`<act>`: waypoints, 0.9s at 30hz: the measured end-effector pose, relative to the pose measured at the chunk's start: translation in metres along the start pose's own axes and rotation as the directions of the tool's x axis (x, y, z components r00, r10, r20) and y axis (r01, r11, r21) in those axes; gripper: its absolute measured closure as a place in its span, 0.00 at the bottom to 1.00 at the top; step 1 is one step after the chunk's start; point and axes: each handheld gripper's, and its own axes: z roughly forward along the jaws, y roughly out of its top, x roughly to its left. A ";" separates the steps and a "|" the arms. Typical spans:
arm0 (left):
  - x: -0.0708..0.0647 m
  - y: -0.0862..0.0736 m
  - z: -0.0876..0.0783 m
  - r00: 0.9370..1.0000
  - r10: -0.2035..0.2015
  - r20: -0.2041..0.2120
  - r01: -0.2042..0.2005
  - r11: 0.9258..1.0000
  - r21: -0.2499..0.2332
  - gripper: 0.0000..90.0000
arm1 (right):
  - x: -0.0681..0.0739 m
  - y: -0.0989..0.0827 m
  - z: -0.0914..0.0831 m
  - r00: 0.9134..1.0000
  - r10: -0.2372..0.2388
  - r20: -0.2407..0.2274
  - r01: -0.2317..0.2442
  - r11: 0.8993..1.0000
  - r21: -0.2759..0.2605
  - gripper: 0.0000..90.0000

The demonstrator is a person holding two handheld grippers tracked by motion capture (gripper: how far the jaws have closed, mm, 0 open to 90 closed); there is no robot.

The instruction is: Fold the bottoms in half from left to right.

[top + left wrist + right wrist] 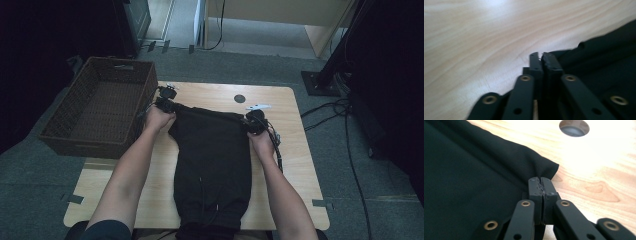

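A black garment (212, 155) lies flat on the wooden table (295, 150), running from the middle down to the near edge. My left gripper (167, 102) sits at the garment's far left corner. In the left gripper view its jaws (540, 55) are pressed nearly together at the cloth's folded edge (604, 57), pinching it. My right gripper (252, 120) is at the far right corner. In the right gripper view that gripper (540, 180) is shut on the hem of the cloth (461, 170), just short of the corner.
A brown wicker basket (100, 105) stands off the table's left side, close to my left hand. A round cable hole (239, 98) (574, 127) is in the table beyond the garment. Cables (340, 107) and a stand base (320, 82) lie on the floor at right.
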 end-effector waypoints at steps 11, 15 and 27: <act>0.005 0.000 -0.022 0.995 0.007 0.095 0.002 0.996 -0.090 0.73 | -0.014 0.007 -0.005 0.995 0.062 -0.083 -0.065 0.997 -0.042 0.71; 0.000 -0.010 -0.017 0.995 0.014 0.101 -0.005 0.997 -0.082 0.72 | -0.012 0.007 -0.001 0.995 0.046 -0.094 -0.049 0.998 -0.031 0.64; -0.005 -0.034 0.002 0.996 0.059 0.068 -0.058 0.998 -0.026 0.56 | -0.003 0.001 0.015 0.997 0.012 -0.072 -0.011 1.000 0.016 0.53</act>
